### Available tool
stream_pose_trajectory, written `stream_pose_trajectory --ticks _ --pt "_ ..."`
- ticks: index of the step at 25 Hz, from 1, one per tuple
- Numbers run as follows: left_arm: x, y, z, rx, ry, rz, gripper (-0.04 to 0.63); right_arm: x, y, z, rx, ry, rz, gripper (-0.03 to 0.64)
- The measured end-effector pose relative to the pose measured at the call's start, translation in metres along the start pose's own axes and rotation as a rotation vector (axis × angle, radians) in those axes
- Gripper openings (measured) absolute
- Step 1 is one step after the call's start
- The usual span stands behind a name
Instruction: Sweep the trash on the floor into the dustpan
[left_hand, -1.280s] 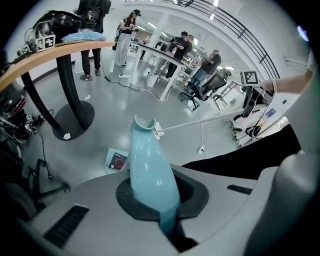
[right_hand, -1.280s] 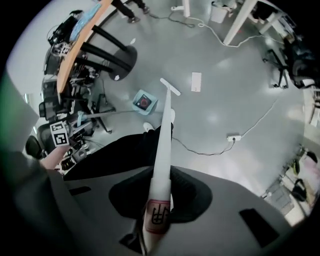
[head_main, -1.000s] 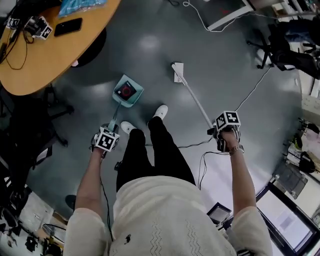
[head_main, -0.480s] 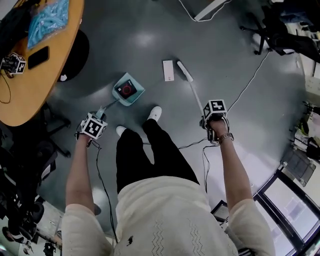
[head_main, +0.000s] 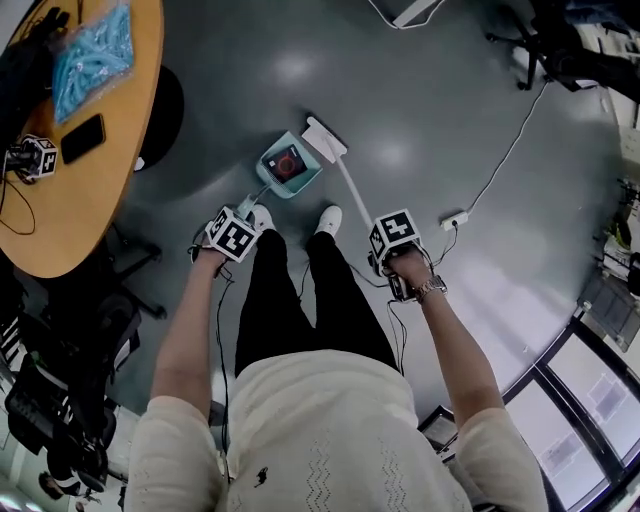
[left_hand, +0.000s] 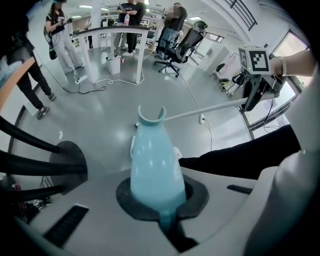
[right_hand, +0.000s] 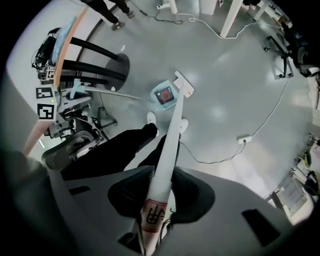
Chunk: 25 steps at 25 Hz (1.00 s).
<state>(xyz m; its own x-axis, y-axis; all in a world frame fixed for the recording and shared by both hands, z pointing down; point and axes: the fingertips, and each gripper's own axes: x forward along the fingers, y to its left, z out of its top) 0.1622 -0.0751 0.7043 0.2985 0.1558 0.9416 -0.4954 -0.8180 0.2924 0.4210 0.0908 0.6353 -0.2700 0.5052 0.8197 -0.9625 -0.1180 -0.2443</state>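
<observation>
My left tongs (head_main: 240, 218) are clamped on the pale blue handle (left_hand: 152, 165) of the dustpan (head_main: 272, 180), with the jaws closed round the narrow end of that handle. The dustpan sits on the grey floor (head_main: 450, 120) just ahead of my white shoes (head_main: 328, 220), with its handle slanting back up to the tongs.

Inside the pan lies the trash (head_main: 287, 163), a dark piece with a round red patch on it. It rests near the middle of the tray.

My right tongs (head_main: 385, 255) are shut on the broom (head_main: 352, 188), gripping its white pole near the top end, where a red-lined label wraps it. The pole runs down and forward past my right leg to the flat white broom head (head_main: 325, 138). The head lies on the floor just beside the far right corner of the dustpan, but I cannot tell whether the two touch.

A white power strip (head_main: 455, 218) with its cable lies on the floor to the right, well apart from the pan. To the left is a round wooden tabletop (head_main: 90, 210) carrying a black phone (head_main: 82, 138), a blue bundle (head_main: 90, 50) and a spare marker cube (head_main: 30, 158).
</observation>
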Motion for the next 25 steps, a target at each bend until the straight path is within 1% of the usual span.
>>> stream_pose_trajectory --ticks 3,6,8,10,12,14,17,21,25 --pt "-0.002 0.001 0.003 0.012 -0.004 -0.017 0.009 0.008 0.045 -0.006 -0.007 0.009 0.069 0.106" --pt "-0.002 0.004 0.000 0.020 0.003 -0.024 0.009 0.020 0.086 -0.023 -0.031 0.037 0.110 0.109" --pt "-0.003 0.005 -0.006 0.039 0.016 -0.026 0.009 0.032 0.108 -0.036 -0.051 0.063 0.128 0.114" --pt "-0.003 0.006 -0.009 0.058 0.023 -0.027 0.009 0.051 0.124 -0.051 -0.049 0.108 0.144 0.115" --pt "-0.003 0.005 -0.009 0.058 0.024 -0.026 0.009 0.070 0.133 -0.064 -0.016 0.153 0.174 0.114" --pt "-0.002 0.004 -0.007 0.056 0.025 -0.024 0.009 0.077 0.139 -0.066 0.003 0.153 0.196 0.112" --pt "-0.001 0.007 -0.007 0.057 0.016 -0.025 0.009 0.077 0.144 -0.063 -0.033 0.152 0.168 0.112" --pt "-0.003 0.005 -0.011 0.057 0.026 -0.024 0.009 0.081 0.146 -0.073 -0.086 0.153 0.106 0.110" --pt "-0.003 0.005 -0.012 0.057 0.024 -0.019 0.009 0.084 0.147 -0.075 -0.081 0.149 0.088 0.110"
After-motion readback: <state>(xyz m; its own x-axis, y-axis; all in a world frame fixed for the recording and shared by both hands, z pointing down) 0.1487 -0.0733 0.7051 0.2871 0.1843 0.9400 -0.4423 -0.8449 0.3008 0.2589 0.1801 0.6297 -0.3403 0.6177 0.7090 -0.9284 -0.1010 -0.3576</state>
